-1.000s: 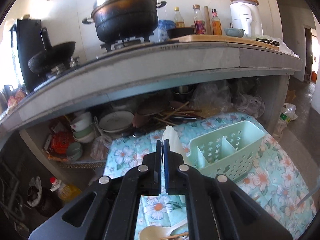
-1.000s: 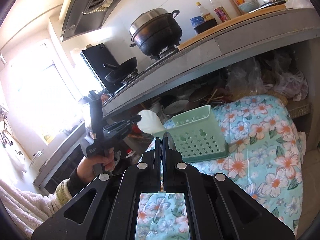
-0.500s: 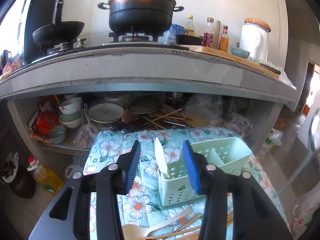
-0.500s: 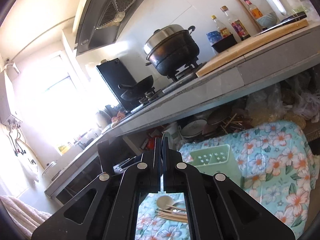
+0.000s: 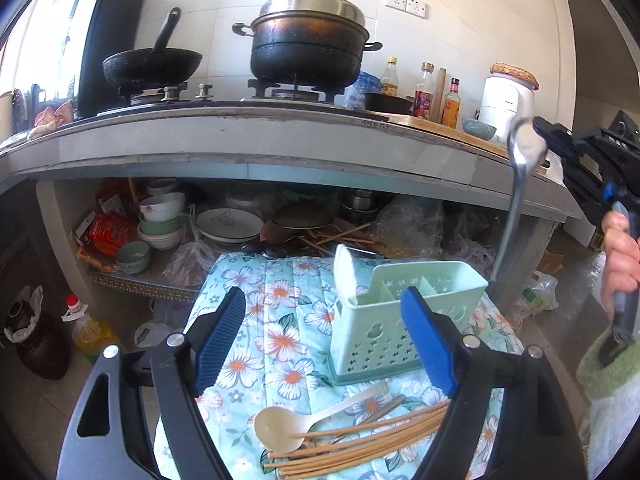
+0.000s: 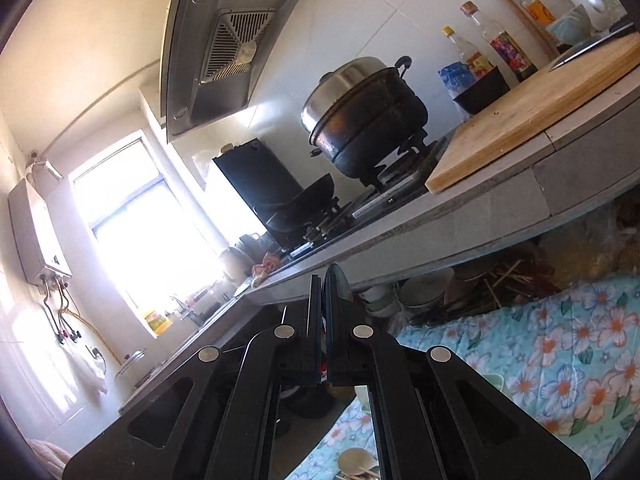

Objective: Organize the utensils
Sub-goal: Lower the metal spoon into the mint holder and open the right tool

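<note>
Fingers first: my right gripper (image 6: pixel 323 322) is pinched nearly closed on the bowl end of a metal spoon (image 5: pixel 520 184), which hangs handle-down with its tip just above the right end of the pale green caddy (image 5: pixel 400 320); my left gripper (image 5: pixel 324 340) is spread wide and holds nothing, its blue pads (image 5: pixel 218 336) framing the caddy from the near side. What worries me most is the grip itself, since I have the spoon by its smooth curved bowl with the long handle dangling, so I judge it could swivel or slip between the pads as I lower it, and the tip could catch the caddy's rim or a divider and land in the wrong slot or outside altogether. From my right wrist I see only the spoon's edge between the jaws and none of the caddy, so I am lowering half blind. The caddy looks light and nothing steadies it, so a knock could tip it or slide it on the flowered cloth (image 5: pixel 280 320). It stands near the far edge of that cloth, split into compartments; a white spatula-like utensil (image 5: pixel 345 276) stands upright in the leftmost one, and the rest look empty as far as I can see. Near the cloth's front edge, close to my left gripper, a cream plastic spoon (image 5: pixel 280 428) and a loose bundle of wooden chopsticks (image 5: pixel 360 440) lie overlapping, still unsorted.
</note>
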Action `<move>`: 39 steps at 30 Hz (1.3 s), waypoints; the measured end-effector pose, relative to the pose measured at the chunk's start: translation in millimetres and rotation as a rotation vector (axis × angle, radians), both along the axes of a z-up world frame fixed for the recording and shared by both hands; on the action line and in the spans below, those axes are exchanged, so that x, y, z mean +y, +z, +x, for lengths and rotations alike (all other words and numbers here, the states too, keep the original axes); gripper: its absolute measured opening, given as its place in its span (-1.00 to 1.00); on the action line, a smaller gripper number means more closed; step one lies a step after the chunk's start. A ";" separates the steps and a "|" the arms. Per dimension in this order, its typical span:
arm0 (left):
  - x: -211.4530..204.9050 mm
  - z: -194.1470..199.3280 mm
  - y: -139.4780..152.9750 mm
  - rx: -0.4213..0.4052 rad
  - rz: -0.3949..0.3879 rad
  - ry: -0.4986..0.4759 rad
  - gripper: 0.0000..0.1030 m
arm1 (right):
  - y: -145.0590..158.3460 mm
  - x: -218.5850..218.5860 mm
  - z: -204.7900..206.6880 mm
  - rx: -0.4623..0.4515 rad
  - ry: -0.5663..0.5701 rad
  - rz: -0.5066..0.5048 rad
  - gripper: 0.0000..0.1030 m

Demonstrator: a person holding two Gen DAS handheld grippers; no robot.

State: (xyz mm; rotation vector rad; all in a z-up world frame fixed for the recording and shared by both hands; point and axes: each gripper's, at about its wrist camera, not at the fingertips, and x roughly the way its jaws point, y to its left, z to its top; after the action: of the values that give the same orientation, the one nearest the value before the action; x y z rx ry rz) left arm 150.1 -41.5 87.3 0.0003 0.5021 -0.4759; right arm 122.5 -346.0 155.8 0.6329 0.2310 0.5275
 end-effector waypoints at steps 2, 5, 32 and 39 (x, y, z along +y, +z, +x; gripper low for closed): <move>6.2 -0.7 -4.0 0.015 -0.001 0.013 0.51 | -4.0 0.8 12.6 0.005 0.001 0.007 -1.00; 14.3 -1.9 -9.2 0.035 -0.007 0.030 0.51 | -20.2 0.8 31.8 0.039 -0.011 0.007 -1.00; 22.8 -0.1 -29.4 0.095 -0.007 0.061 0.52 | -102.8 1.0 -37.1 0.216 -0.298 -0.055 -0.60; 19.2 -1.5 -36.9 0.127 0.003 0.052 0.53 | -114.6 50.8 -81.4 0.251 -0.397 -0.241 -0.02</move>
State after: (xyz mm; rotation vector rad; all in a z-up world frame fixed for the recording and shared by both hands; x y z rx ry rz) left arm 148.6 -22.3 50.3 -0.0408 0.6261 -0.4255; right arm 41.2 -295.2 41.2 0.4916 0.3885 0.0345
